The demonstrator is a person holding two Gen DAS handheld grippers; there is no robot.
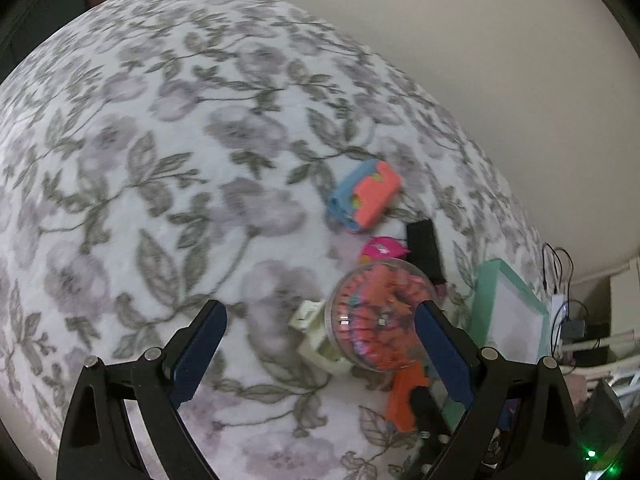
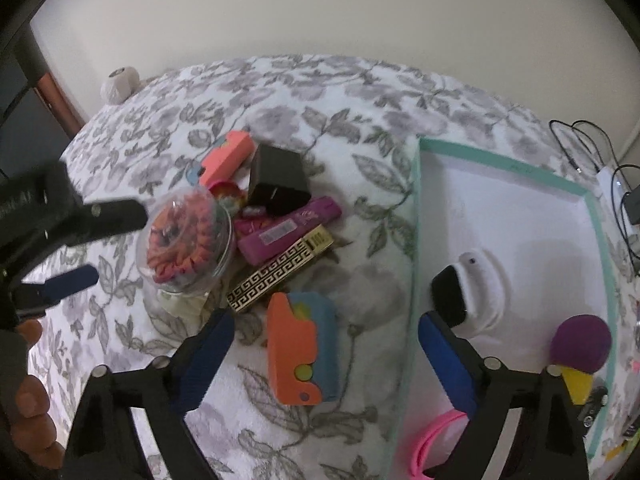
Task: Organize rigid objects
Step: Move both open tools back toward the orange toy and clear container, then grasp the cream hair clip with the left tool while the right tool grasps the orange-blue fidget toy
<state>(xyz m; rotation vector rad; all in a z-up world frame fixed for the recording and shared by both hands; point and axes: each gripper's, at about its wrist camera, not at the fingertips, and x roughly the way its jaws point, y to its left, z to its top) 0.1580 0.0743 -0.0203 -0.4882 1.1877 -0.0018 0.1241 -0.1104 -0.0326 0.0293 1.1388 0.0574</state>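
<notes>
We are sorting the small hard things from the flowered bed cover [image 2: 328, 92] into the white tray with the green rim [image 2: 600, 216]. The tray already contains a white smartwatch [image 2: 476, 292], a purple and yellow toy [image 2: 580, 346] and a pink band [image 2: 432, 436], so we judge the work is partly done, with a heap still waiting outside.

Our left gripper [image 1: 320, 344] is hovering over the heap with its fingers spread wide and holding nothing. Its right finger is passing in front of the clear round box [image 1: 380, 316] full of orange bands, but we cannot tell if it is touching it. Our right gripper [image 2: 324, 352] is also open and empty, and the orange and blue toy [image 2: 302, 350] is lying just between its fingers on the cover, near the tray's left rim.

This toy seems to be the next thing to take. In the right wrist view its long axis is running almost straight away from us, nearly parallel with the tray rim, and the end with the small round dots is pointing toward the camera. The fingers are standing on both long sides, so the next move is calling for going down, closing across the narrow width, then lifting it over the rim.

In the heap a black box [image 2: 276, 184], a magenta case [image 2: 288, 228] and a gold patterned box [image 2: 280, 276] are lying close together.
</notes>
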